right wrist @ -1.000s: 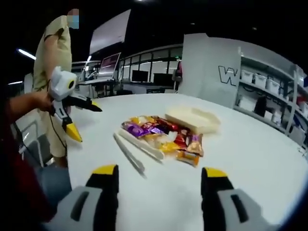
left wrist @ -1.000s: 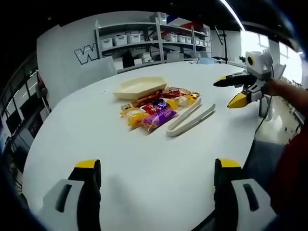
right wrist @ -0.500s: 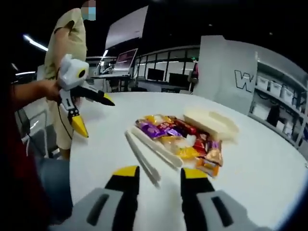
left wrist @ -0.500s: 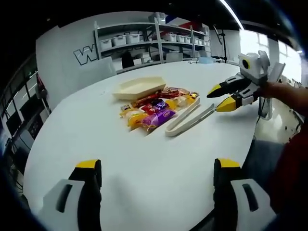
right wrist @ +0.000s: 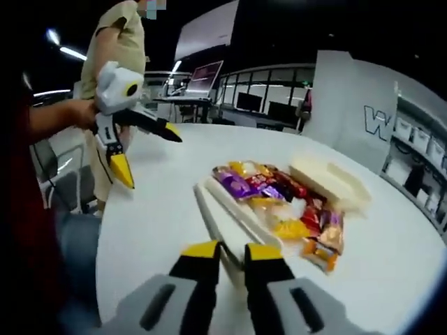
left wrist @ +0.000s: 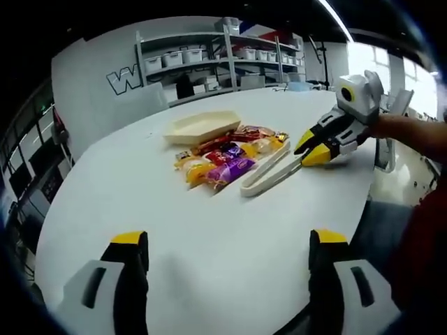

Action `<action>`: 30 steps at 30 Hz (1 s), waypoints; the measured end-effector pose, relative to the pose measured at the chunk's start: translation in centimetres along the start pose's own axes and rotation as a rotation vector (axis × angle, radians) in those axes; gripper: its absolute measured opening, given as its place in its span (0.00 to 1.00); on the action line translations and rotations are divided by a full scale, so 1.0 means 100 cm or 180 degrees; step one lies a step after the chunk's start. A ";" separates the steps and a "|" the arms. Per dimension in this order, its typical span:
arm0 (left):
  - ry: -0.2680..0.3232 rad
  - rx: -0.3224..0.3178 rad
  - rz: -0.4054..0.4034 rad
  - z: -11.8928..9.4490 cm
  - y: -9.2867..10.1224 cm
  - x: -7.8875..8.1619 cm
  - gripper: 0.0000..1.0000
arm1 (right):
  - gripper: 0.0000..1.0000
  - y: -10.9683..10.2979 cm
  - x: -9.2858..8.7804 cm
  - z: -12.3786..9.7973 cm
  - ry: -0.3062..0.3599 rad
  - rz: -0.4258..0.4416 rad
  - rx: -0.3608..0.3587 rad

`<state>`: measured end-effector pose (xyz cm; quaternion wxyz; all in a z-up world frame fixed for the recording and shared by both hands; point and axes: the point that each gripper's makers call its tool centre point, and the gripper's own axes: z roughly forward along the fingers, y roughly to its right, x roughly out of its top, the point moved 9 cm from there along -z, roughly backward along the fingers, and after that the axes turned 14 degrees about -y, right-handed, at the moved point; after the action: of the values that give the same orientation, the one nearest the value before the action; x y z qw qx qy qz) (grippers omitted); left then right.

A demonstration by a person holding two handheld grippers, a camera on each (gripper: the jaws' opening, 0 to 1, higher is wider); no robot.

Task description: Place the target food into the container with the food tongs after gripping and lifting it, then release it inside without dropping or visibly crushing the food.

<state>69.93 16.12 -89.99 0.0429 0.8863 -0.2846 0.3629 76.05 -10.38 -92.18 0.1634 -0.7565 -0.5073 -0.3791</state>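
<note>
Right claw (right wrist: 230, 252), jaws nearly together, nears the tongs (right wrist: 227, 220); pinch both arms mid-length, squarely. Left claw (left wrist: 227, 241) hangs apart; snacks (right wrist: 283, 206) sit at 1 o'clock.

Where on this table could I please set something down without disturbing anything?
The near part of the table, between the left gripper and the snack packets, is bare, as is the stretch left of the tray. It is crowded around the tongs, where the right gripper is closing in.
</note>
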 end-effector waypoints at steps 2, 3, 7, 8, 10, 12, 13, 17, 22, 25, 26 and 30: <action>0.0010 0.0000 0.0023 0.000 0.000 0.001 0.92 | 0.06 0.000 -0.001 0.000 0.0000 -0.0033 0.0013; 0.0008 -0.0003 0.0028 0.000 0.000 0.001 0.92 | 0.04 -0.002 -0.002 -0.001 -0.0003 0.0002 0.0099; 0.0040 0.0004 0.0045 -0.001 0.000 0.003 0.93 | 0.00 -0.011 -0.001 0.000 0.0142 -0.0123 0.0418; 0.0052 -0.0001 0.0027 -0.001 0.000 0.003 0.93 | 0.00 -0.014 -0.001 0.001 0.0172 -0.0018 0.0508; 0.0054 -0.0010 0.0014 -0.001 0.000 0.003 0.93 | 0.00 -0.012 -0.002 -0.001 0.0141 -0.0093 0.0396; 0.0044 0.0000 0.0020 0.000 -0.001 0.003 0.93 | 0.00 -0.013 -0.001 -0.002 0.0162 -0.0065 0.0470; 0.0036 -0.0003 0.0023 0.000 0.000 0.002 0.93 | 0.00 -0.016 -0.001 -0.002 0.0161 -0.0082 0.0497; 0.0026 -0.0027 0.0020 0.001 0.001 0.002 0.92 | 0.00 -0.020 0.000 -0.004 0.0163 -0.0062 0.0595; 0.0075 -0.0119 -0.0025 0.002 0.006 0.002 0.93 | 0.00 -0.022 0.009 -0.013 0.0387 0.0069 0.0731; 0.0091 -0.0196 0.0096 0.004 0.010 0.004 0.92 | 0.00 -0.022 0.014 -0.019 0.0415 0.0098 0.0773; 0.0135 -0.0253 0.0077 0.005 0.012 0.006 0.92 | 0.00 -0.022 0.018 -0.021 0.0464 0.0116 0.0823; 0.0386 -0.0601 -0.0154 0.006 0.017 0.017 0.94 | 0.00 -0.023 0.029 -0.028 0.0628 0.0238 0.1018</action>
<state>70.40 13.73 -89.55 0.1520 0.8613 -0.2929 0.3863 73.40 -9.25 -88.48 0.3444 -0.6984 -0.5141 -0.3597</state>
